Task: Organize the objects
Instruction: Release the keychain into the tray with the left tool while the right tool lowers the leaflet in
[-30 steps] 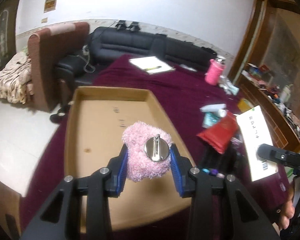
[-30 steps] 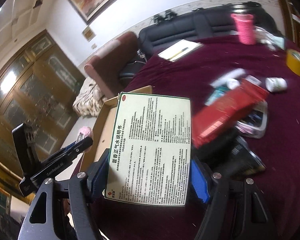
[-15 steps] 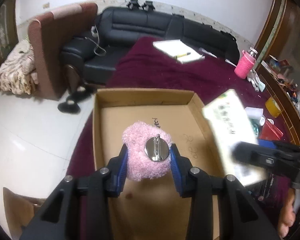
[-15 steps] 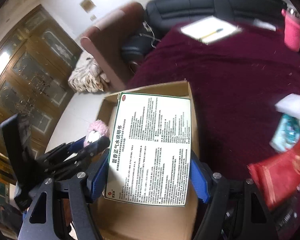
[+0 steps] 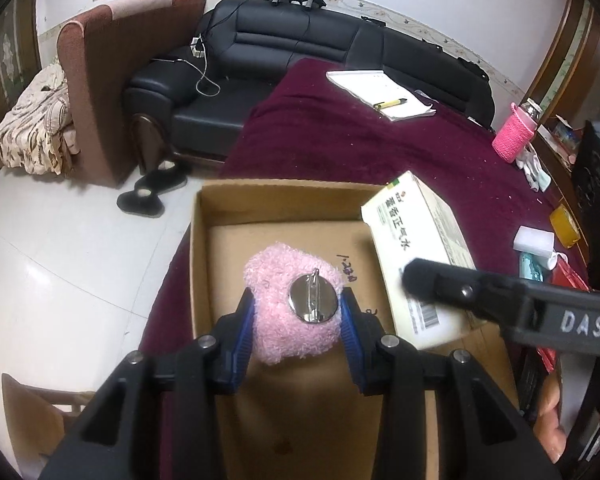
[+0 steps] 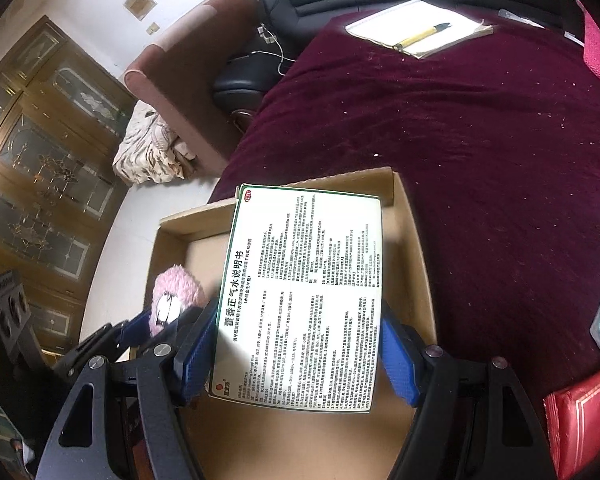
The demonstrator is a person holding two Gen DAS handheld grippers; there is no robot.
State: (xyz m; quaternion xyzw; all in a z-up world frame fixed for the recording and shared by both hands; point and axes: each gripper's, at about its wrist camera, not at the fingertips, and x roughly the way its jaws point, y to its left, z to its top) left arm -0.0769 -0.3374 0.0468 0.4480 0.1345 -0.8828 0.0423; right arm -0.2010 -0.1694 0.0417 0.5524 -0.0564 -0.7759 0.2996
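**Both loads now over the box**

Box (image 5: pixel 284 216): a shallow open cardboard tray on the maroon tablecloth (image 5: pixel 380 152), at the table edge nearest the sofa (image 5: pixel 300 40). A second ago it lay ahead of you and the right gripper was out over the clutter of the table; now your two grippers hang above its bare floor, angled down into it. Judged from this, the carry is nearly done and the release is the step that remains.

Carton (image 6: pixel 304 296): a white, green-edged medicine carton, printed face toward the right camera. Your right gripper (image 6: pixel 296 344) pinches it across its width, one blue pad on each long edge, jaws wide because the carton is wide. It has come from over the red packet (image 6: pixel 580 420) to the right half of the box; in the left view its far end overhangs the right wall. It is tilted and, as far as the views show, not yet resting on the floor.

Puff (image 5: pixel 294 308): a pink fluffy ball with a round metal disc and pin facing the left camera. Your left gripper (image 5: pixel 296 320) squeezes it between both pads, jaws fairly close, grip unchanged. It sits between the fingertips, above the middle of the box floor, just left of the carton and apart from it.
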